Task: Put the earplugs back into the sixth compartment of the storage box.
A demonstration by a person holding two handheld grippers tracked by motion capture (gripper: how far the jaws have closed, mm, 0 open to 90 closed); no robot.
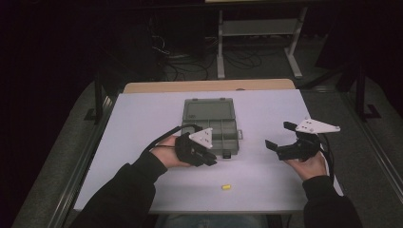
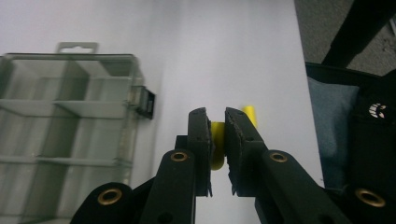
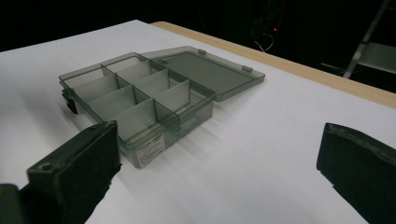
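Your left gripper (image 2: 216, 135) has its jaws clamped on a small yellow piece (image 2: 215, 145), held above the white surface (image 2: 243, 56) just beside the open compartment box (image 2: 65, 130). The piece looks light and probably a little soft, so a gentle pinch across its middle should do; squeeze harder and it may squirt out sideways. It is a short, bright yellow stub, mostly hidden between the pads. A second yellow piece (image 1: 226, 187) lies on the surface near your edge. Your right gripper (image 1: 280, 142) hovers with its jaws wide apart, holding nothing.
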